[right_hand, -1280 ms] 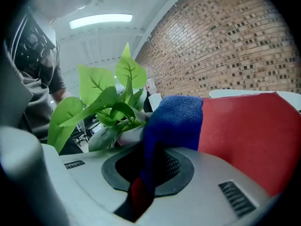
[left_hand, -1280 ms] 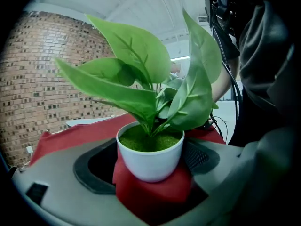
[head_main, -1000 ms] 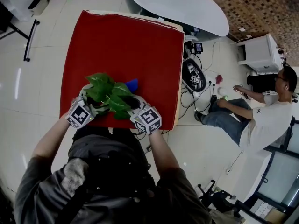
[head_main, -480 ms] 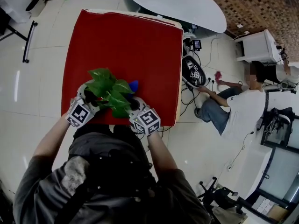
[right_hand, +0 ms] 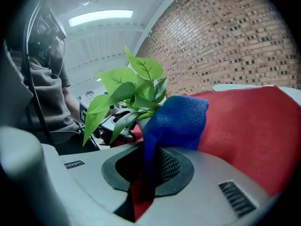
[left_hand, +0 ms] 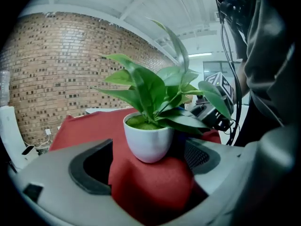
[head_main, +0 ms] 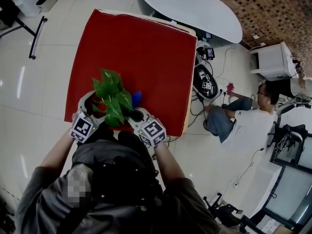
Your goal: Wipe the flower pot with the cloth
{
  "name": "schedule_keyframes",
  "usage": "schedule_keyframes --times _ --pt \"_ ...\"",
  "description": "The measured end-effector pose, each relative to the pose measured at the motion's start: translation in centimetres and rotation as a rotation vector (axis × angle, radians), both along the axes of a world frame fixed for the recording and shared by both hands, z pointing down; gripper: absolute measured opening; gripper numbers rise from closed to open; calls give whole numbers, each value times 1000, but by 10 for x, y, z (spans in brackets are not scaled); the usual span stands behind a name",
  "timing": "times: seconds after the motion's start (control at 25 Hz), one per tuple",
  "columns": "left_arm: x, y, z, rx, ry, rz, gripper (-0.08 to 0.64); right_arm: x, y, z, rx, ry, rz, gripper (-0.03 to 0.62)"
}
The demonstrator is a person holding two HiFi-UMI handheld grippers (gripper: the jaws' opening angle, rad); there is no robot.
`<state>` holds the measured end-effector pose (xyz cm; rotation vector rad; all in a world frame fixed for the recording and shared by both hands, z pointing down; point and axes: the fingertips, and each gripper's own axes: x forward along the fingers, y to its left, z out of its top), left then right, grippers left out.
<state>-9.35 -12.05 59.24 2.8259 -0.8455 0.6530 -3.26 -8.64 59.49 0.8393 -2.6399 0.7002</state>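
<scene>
Your right gripper (right_hand: 150,171) is clenched on the blue cloth (right_hand: 178,120). The cloth is pinched between the jaws, stands up out of them and folds forward at the top.

Your left gripper (left_hand: 148,171) is released, with its jaws standing wide apart. The white flower pot (left_hand: 148,142) sits upright on the red tablecloth (left_hand: 89,126), between the jaws and a little ahead of them. A gap shows on the pot's left side (the other side is in shadow, so contact there can't be told).

The pot holds a leafy green plant (left_hand: 155,91). In the head view its leaves spread over both grippers' tips and hide the pot from above. In that view the two grippers flank the plant at the near edge of the table, and the cloth shows as a blue patch just right of the leaves.

In the right gripper view the cloth is just beside the pot, but whether the two touch can't be told.

Off the table's right side, a person (head_main: 243,123) sits on the tiled floor (head_main: 29,82), near a white cabinet (head_main: 271,60).
</scene>
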Motion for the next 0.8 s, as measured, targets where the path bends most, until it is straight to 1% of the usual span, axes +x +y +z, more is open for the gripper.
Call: schedule_keyframes --times 0.12,0.2,0.4,0.52,0.6,0.68,0.8 --pt "7 -7 -8 39 40 -22 477 -10 7 2 -7 0 -68 69" --pt "11 -11 -13 57 56 -33 477 -13 9 4 -8 7 -93 69" --pt "21 -22 -9 97 28 -57 467 -14 5 9 -14 9 -108 69" --pt "24 -24 -10 97 38 -68 466 -6 4 7 -8 10 -93 69" --pt "25 -23 -10 97 38 -52 466 6 3 4 -7 13 -67 69" --pt "24 -21 -10 94 44 -32 466 24 -3 1 1 26 -23 69" --pt "23 -22 -12 87 46 6 465 52 -30 -5 38 71 28 69"
